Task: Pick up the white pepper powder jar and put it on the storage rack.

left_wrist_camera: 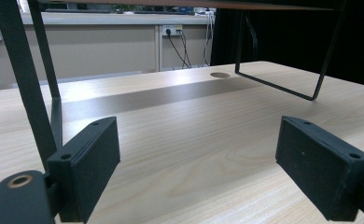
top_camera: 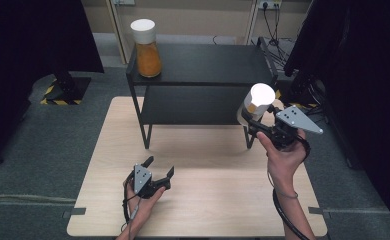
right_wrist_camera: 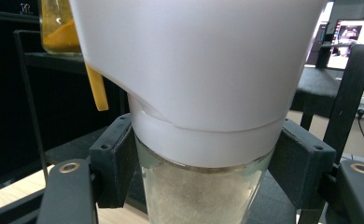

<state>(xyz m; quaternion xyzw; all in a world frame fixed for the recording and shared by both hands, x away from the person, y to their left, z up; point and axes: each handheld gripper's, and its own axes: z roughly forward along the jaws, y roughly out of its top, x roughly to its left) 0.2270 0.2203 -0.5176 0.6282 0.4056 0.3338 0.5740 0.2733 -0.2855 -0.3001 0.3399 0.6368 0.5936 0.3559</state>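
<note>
High view: a pale wood-grain table (top_camera: 198, 200) stands on grey carpet, with dark curtains at both sides and wall sockets at the back. On it stands a black metal shelf (top_camera: 203, 65). The left gripper (top_camera: 160, 172) rests low on the tabletop, jaws spread wide and empty. The right gripper (top_camera: 250, 122), well off to its right, is closed around a glass jar with a white lid (top_camera: 255, 102) just in front of the shelf's right end. Far beyond the left gripper, a jar of orange powder (top_camera: 146, 50) stands on the shelf top.

Left gripper view: matte black pads (left_wrist_camera: 89, 163) stand wide apart over smooth wood; thin shelf legs rise ahead.

Right gripper view: the pads press the jar's clear glass just below the smooth white lid; pale grainy powder fills it. No readable writing.
</note>
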